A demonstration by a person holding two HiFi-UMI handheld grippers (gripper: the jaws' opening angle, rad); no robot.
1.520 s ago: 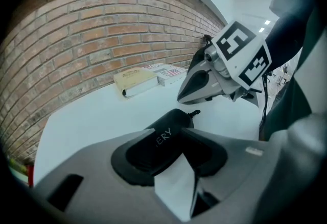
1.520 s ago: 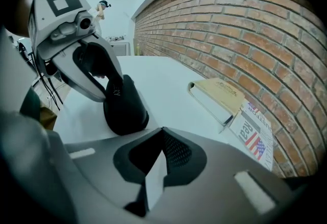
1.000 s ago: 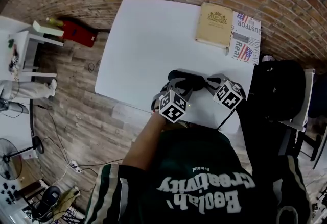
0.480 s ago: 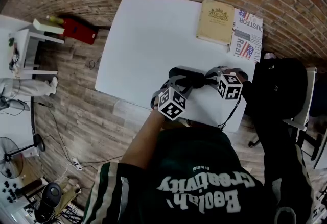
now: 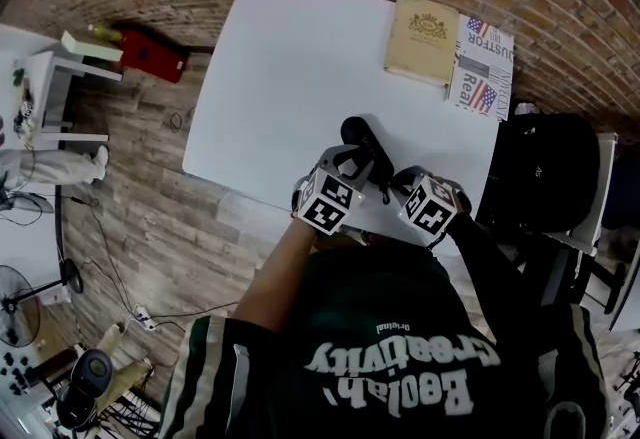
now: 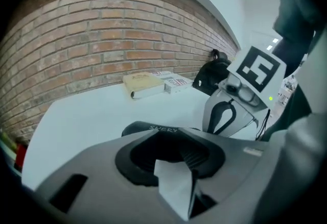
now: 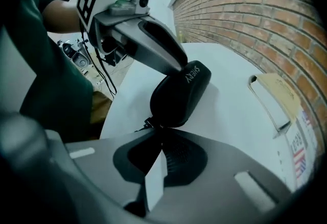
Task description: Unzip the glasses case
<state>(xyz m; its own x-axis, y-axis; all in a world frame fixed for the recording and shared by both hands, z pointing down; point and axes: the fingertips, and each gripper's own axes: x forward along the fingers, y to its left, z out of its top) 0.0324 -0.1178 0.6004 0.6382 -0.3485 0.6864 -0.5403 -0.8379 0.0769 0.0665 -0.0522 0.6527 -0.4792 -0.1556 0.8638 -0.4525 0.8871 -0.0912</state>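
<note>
A black glasses case (image 5: 360, 145) lies at an angle on the white table (image 5: 280, 77), near its front edge. My left gripper (image 5: 347, 170) has the case (image 6: 153, 129) between its jaws, which have just been closing, and a finger (image 7: 166, 52) presses on the case's far part. My right gripper (image 5: 394, 189) has just closed to shut, its tips (image 7: 157, 133) meeting at the near end of the case (image 7: 179, 93). A small zipper pull (image 7: 139, 127) sticks out there. The grip itself is hidden by the jaws.
A tan book (image 5: 421, 42) and a printed magazine (image 5: 480, 67) lie at the table's far right corner. A black chair (image 5: 545, 177) stands right of the table. A red box (image 5: 150, 57) and a white shelf (image 5: 70, 87) sit on the floor at left.
The case has swung from lying crosswise to pointing diagonally away. The right gripper has moved left and toward the person's body, closing at the case's near end. The left gripper has barely shifted.
</note>
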